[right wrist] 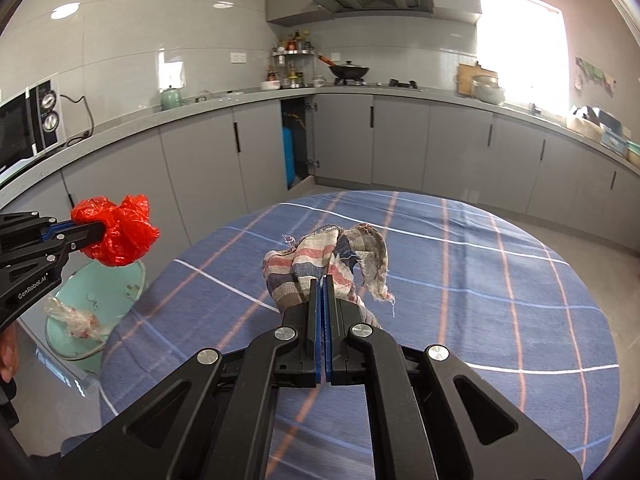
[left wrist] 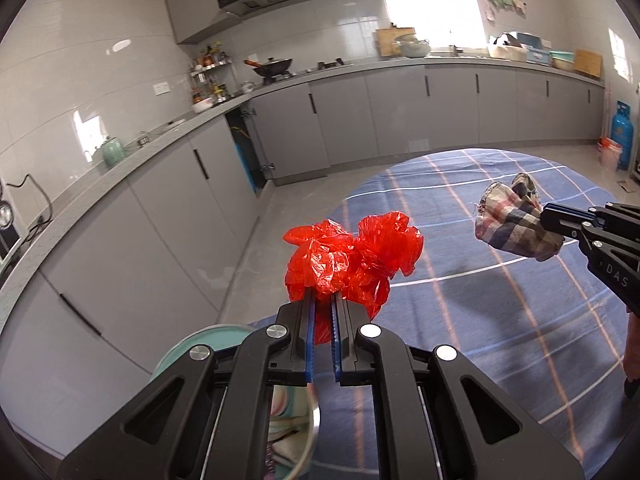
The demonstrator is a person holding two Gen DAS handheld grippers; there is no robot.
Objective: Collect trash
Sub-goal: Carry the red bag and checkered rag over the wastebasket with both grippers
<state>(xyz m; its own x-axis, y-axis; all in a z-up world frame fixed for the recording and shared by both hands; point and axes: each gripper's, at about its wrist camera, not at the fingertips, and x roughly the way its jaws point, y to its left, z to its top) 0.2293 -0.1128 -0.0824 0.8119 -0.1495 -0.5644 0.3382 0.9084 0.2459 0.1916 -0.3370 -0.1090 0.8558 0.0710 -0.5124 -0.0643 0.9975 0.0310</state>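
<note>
My left gripper (left wrist: 322, 300) is shut on a crumpled red plastic bag (left wrist: 352, 258), held in the air over the left edge of the round table (left wrist: 500, 320). In the right wrist view the red plastic bag (right wrist: 118, 232) and the left gripper (right wrist: 102, 227) show at the far left. My right gripper (right wrist: 322, 280) is shut on a frayed checked rag (right wrist: 320, 264), lifted above the blue plaid tablecloth. The checked rag (left wrist: 516, 220) and the right gripper (left wrist: 546, 214) appear at the right of the left wrist view.
A teal bin (right wrist: 100, 300) stands on the floor left of the table, with a wad of clear plastic (right wrist: 76, 318) in it. Grey cabinets (right wrist: 400, 144) and a worktop run around the room. One cabinet door (right wrist: 296, 140) stands open. A blue gas cylinder (left wrist: 621, 132) is at far right.
</note>
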